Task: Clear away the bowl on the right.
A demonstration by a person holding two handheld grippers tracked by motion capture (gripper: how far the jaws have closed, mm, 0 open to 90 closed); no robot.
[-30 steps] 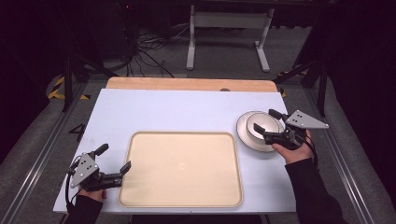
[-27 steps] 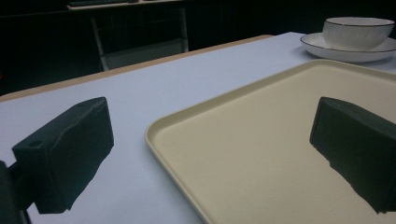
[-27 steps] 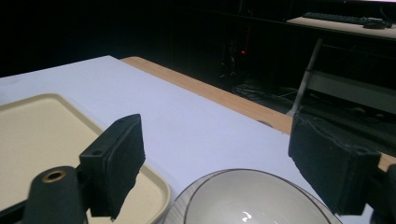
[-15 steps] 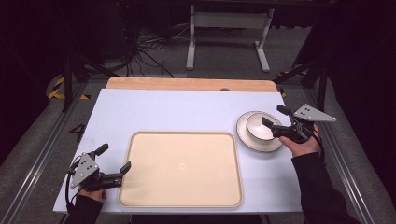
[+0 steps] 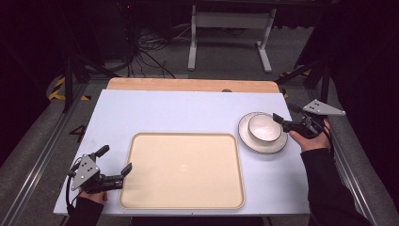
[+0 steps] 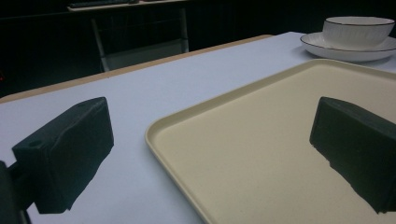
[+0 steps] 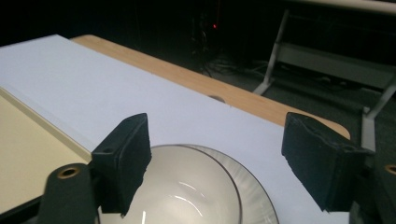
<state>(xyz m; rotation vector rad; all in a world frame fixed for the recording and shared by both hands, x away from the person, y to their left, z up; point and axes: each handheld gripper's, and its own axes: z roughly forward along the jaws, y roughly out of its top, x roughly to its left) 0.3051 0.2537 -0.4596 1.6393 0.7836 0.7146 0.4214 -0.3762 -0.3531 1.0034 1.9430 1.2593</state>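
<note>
High view: right gripper (image 5: 281, 115), jaws wide, has drawn back right of the bowl (image 5: 261, 128)

Beige tray (image 5: 183, 175) on pale blue table (image 5: 188, 113); white bowl (image 5: 262, 128) sits in plate (image 5: 249, 141) beside tray.

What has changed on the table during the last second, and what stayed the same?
The right gripper moved back from over the bowl toward the table's right edge; its jaws are open and hold nothing. The bowl stayed on its plate. The left gripper, open at the tray corner, did not move.
</note>
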